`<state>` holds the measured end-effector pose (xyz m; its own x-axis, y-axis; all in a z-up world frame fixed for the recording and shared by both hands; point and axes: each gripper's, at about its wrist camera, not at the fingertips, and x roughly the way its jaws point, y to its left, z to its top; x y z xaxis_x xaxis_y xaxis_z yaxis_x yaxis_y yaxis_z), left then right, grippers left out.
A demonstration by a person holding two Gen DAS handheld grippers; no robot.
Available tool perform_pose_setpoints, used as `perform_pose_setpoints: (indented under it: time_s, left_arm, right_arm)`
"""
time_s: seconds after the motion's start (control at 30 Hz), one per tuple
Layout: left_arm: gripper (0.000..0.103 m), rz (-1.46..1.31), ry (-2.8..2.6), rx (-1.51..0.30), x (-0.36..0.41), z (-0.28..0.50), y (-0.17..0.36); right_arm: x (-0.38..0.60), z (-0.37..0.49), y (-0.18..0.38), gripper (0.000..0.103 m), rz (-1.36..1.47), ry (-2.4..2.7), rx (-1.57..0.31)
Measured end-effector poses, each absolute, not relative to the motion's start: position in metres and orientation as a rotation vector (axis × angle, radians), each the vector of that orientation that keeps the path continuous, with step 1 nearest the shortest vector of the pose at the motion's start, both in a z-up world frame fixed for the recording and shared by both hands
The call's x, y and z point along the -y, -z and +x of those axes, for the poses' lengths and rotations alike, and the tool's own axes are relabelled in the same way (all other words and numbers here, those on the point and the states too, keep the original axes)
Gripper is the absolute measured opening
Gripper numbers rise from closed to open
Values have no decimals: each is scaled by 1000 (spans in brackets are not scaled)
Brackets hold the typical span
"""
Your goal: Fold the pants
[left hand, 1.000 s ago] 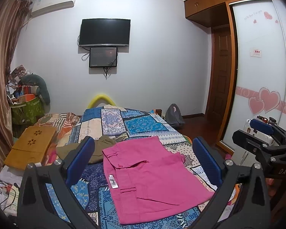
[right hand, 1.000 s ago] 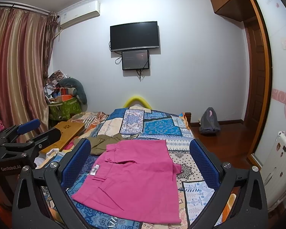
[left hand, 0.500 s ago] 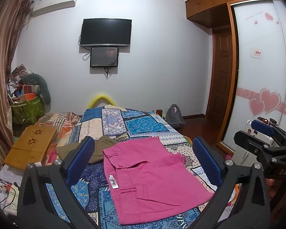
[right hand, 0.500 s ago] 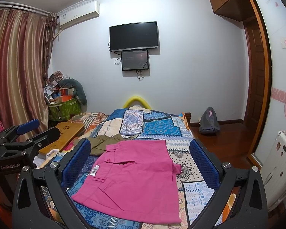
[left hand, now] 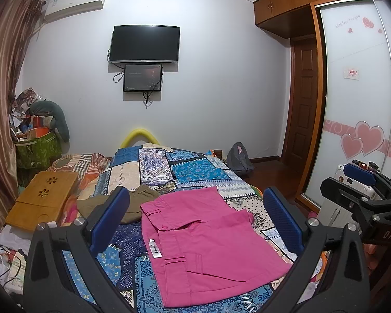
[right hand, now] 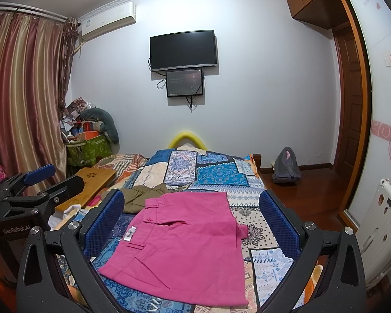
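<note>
Bedroom, patchwork bedspread (left hand: pixel 200 172) | pink pants (left hand: pixel 211 245) folded flat | both jaws spread — holding nothing

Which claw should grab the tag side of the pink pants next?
Probably the left. The white tag sits on the left edge of the pink pants, on the side of the left claw. The right claw is off toward the other edge. Both are open.

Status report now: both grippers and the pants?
Left gripper, right gripper open, empty. Pink cotton pants folded on patchwork bedspread. Olive garment alongside.
</note>
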<state>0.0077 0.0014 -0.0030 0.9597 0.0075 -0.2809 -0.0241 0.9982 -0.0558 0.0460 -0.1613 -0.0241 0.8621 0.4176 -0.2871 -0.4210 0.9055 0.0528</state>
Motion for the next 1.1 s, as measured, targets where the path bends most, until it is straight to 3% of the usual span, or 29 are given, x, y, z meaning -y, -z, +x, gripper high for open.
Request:
perform_pose_setpoints:
  time_s: [0.73, 1.1]
  left_arm:
    - [103, -59, -28, -289, -3, 13, 4]
    - [103, -55, -49, -363, -21, 58, 13]
  right_arm:
    - [161, 50, 25, 103, -12, -443, -309]
    - [167, 90, 40, 103, -41, -396, -343]
